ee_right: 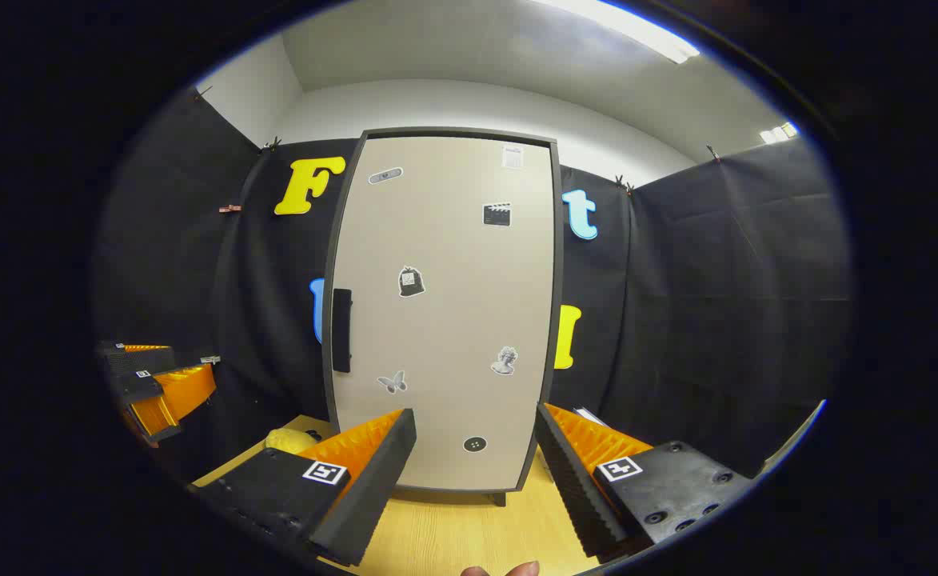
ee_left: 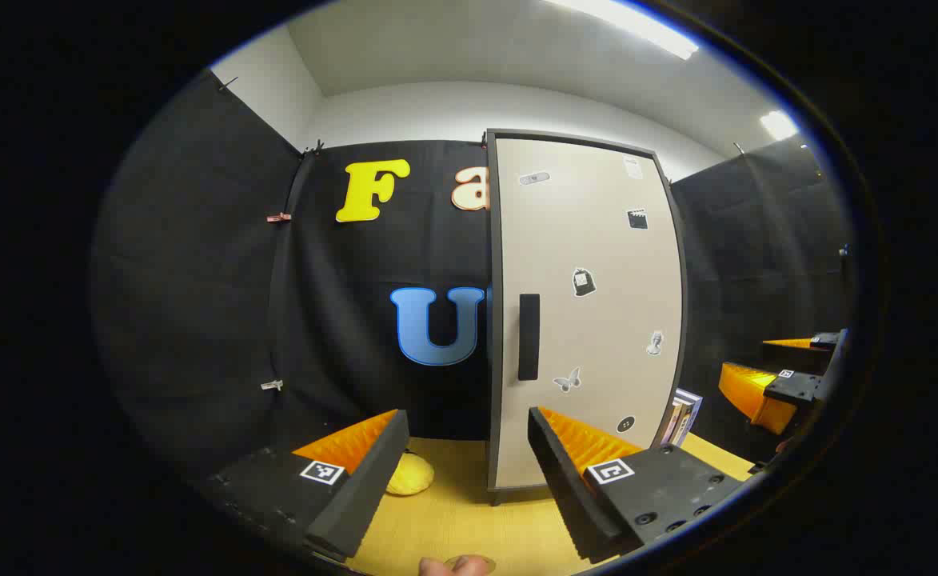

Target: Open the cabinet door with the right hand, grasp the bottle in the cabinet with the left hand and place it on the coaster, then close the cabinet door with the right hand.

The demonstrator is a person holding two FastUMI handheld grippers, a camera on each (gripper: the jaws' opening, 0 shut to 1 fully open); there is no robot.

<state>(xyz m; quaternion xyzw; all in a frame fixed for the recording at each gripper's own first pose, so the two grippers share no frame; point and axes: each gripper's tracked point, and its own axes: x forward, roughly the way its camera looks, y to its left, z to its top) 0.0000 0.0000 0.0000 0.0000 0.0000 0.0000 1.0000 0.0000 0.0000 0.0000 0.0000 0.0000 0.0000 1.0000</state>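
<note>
Two grippers, both spread wide and holding nothing, face a cabinet door (ee_right: 445, 312) that is shut, so from where I sit the task has not begun. The bottle must be behind that door; I cannot see it. The dark handle (ee_right: 341, 330) runs upright along the door's left edge, about midway up.

My main worry is the right gripper (ee_right: 476, 456): it points at the plain lower middle of the panel, well right of the handle. If I drive straight ahead I will bump flat board, and the cabinet, standing on small feet on the wooden table (ee_right: 469, 528), could shove back or rock. I judge I must shift left and rise first. The door should then swing out from its left edge, and the left gripper (ee_left: 469, 460), aimed near the handle (ee_left: 528, 336) and the door's near left edge, may sit in that path.

A soft yellow object (ee_left: 411, 474) lies on the table just left of the cabinet's foot, near the left gripper's left finger (ee_left: 365, 472). Some books (ee_left: 683, 416) lean at the cabinet's right.
</note>
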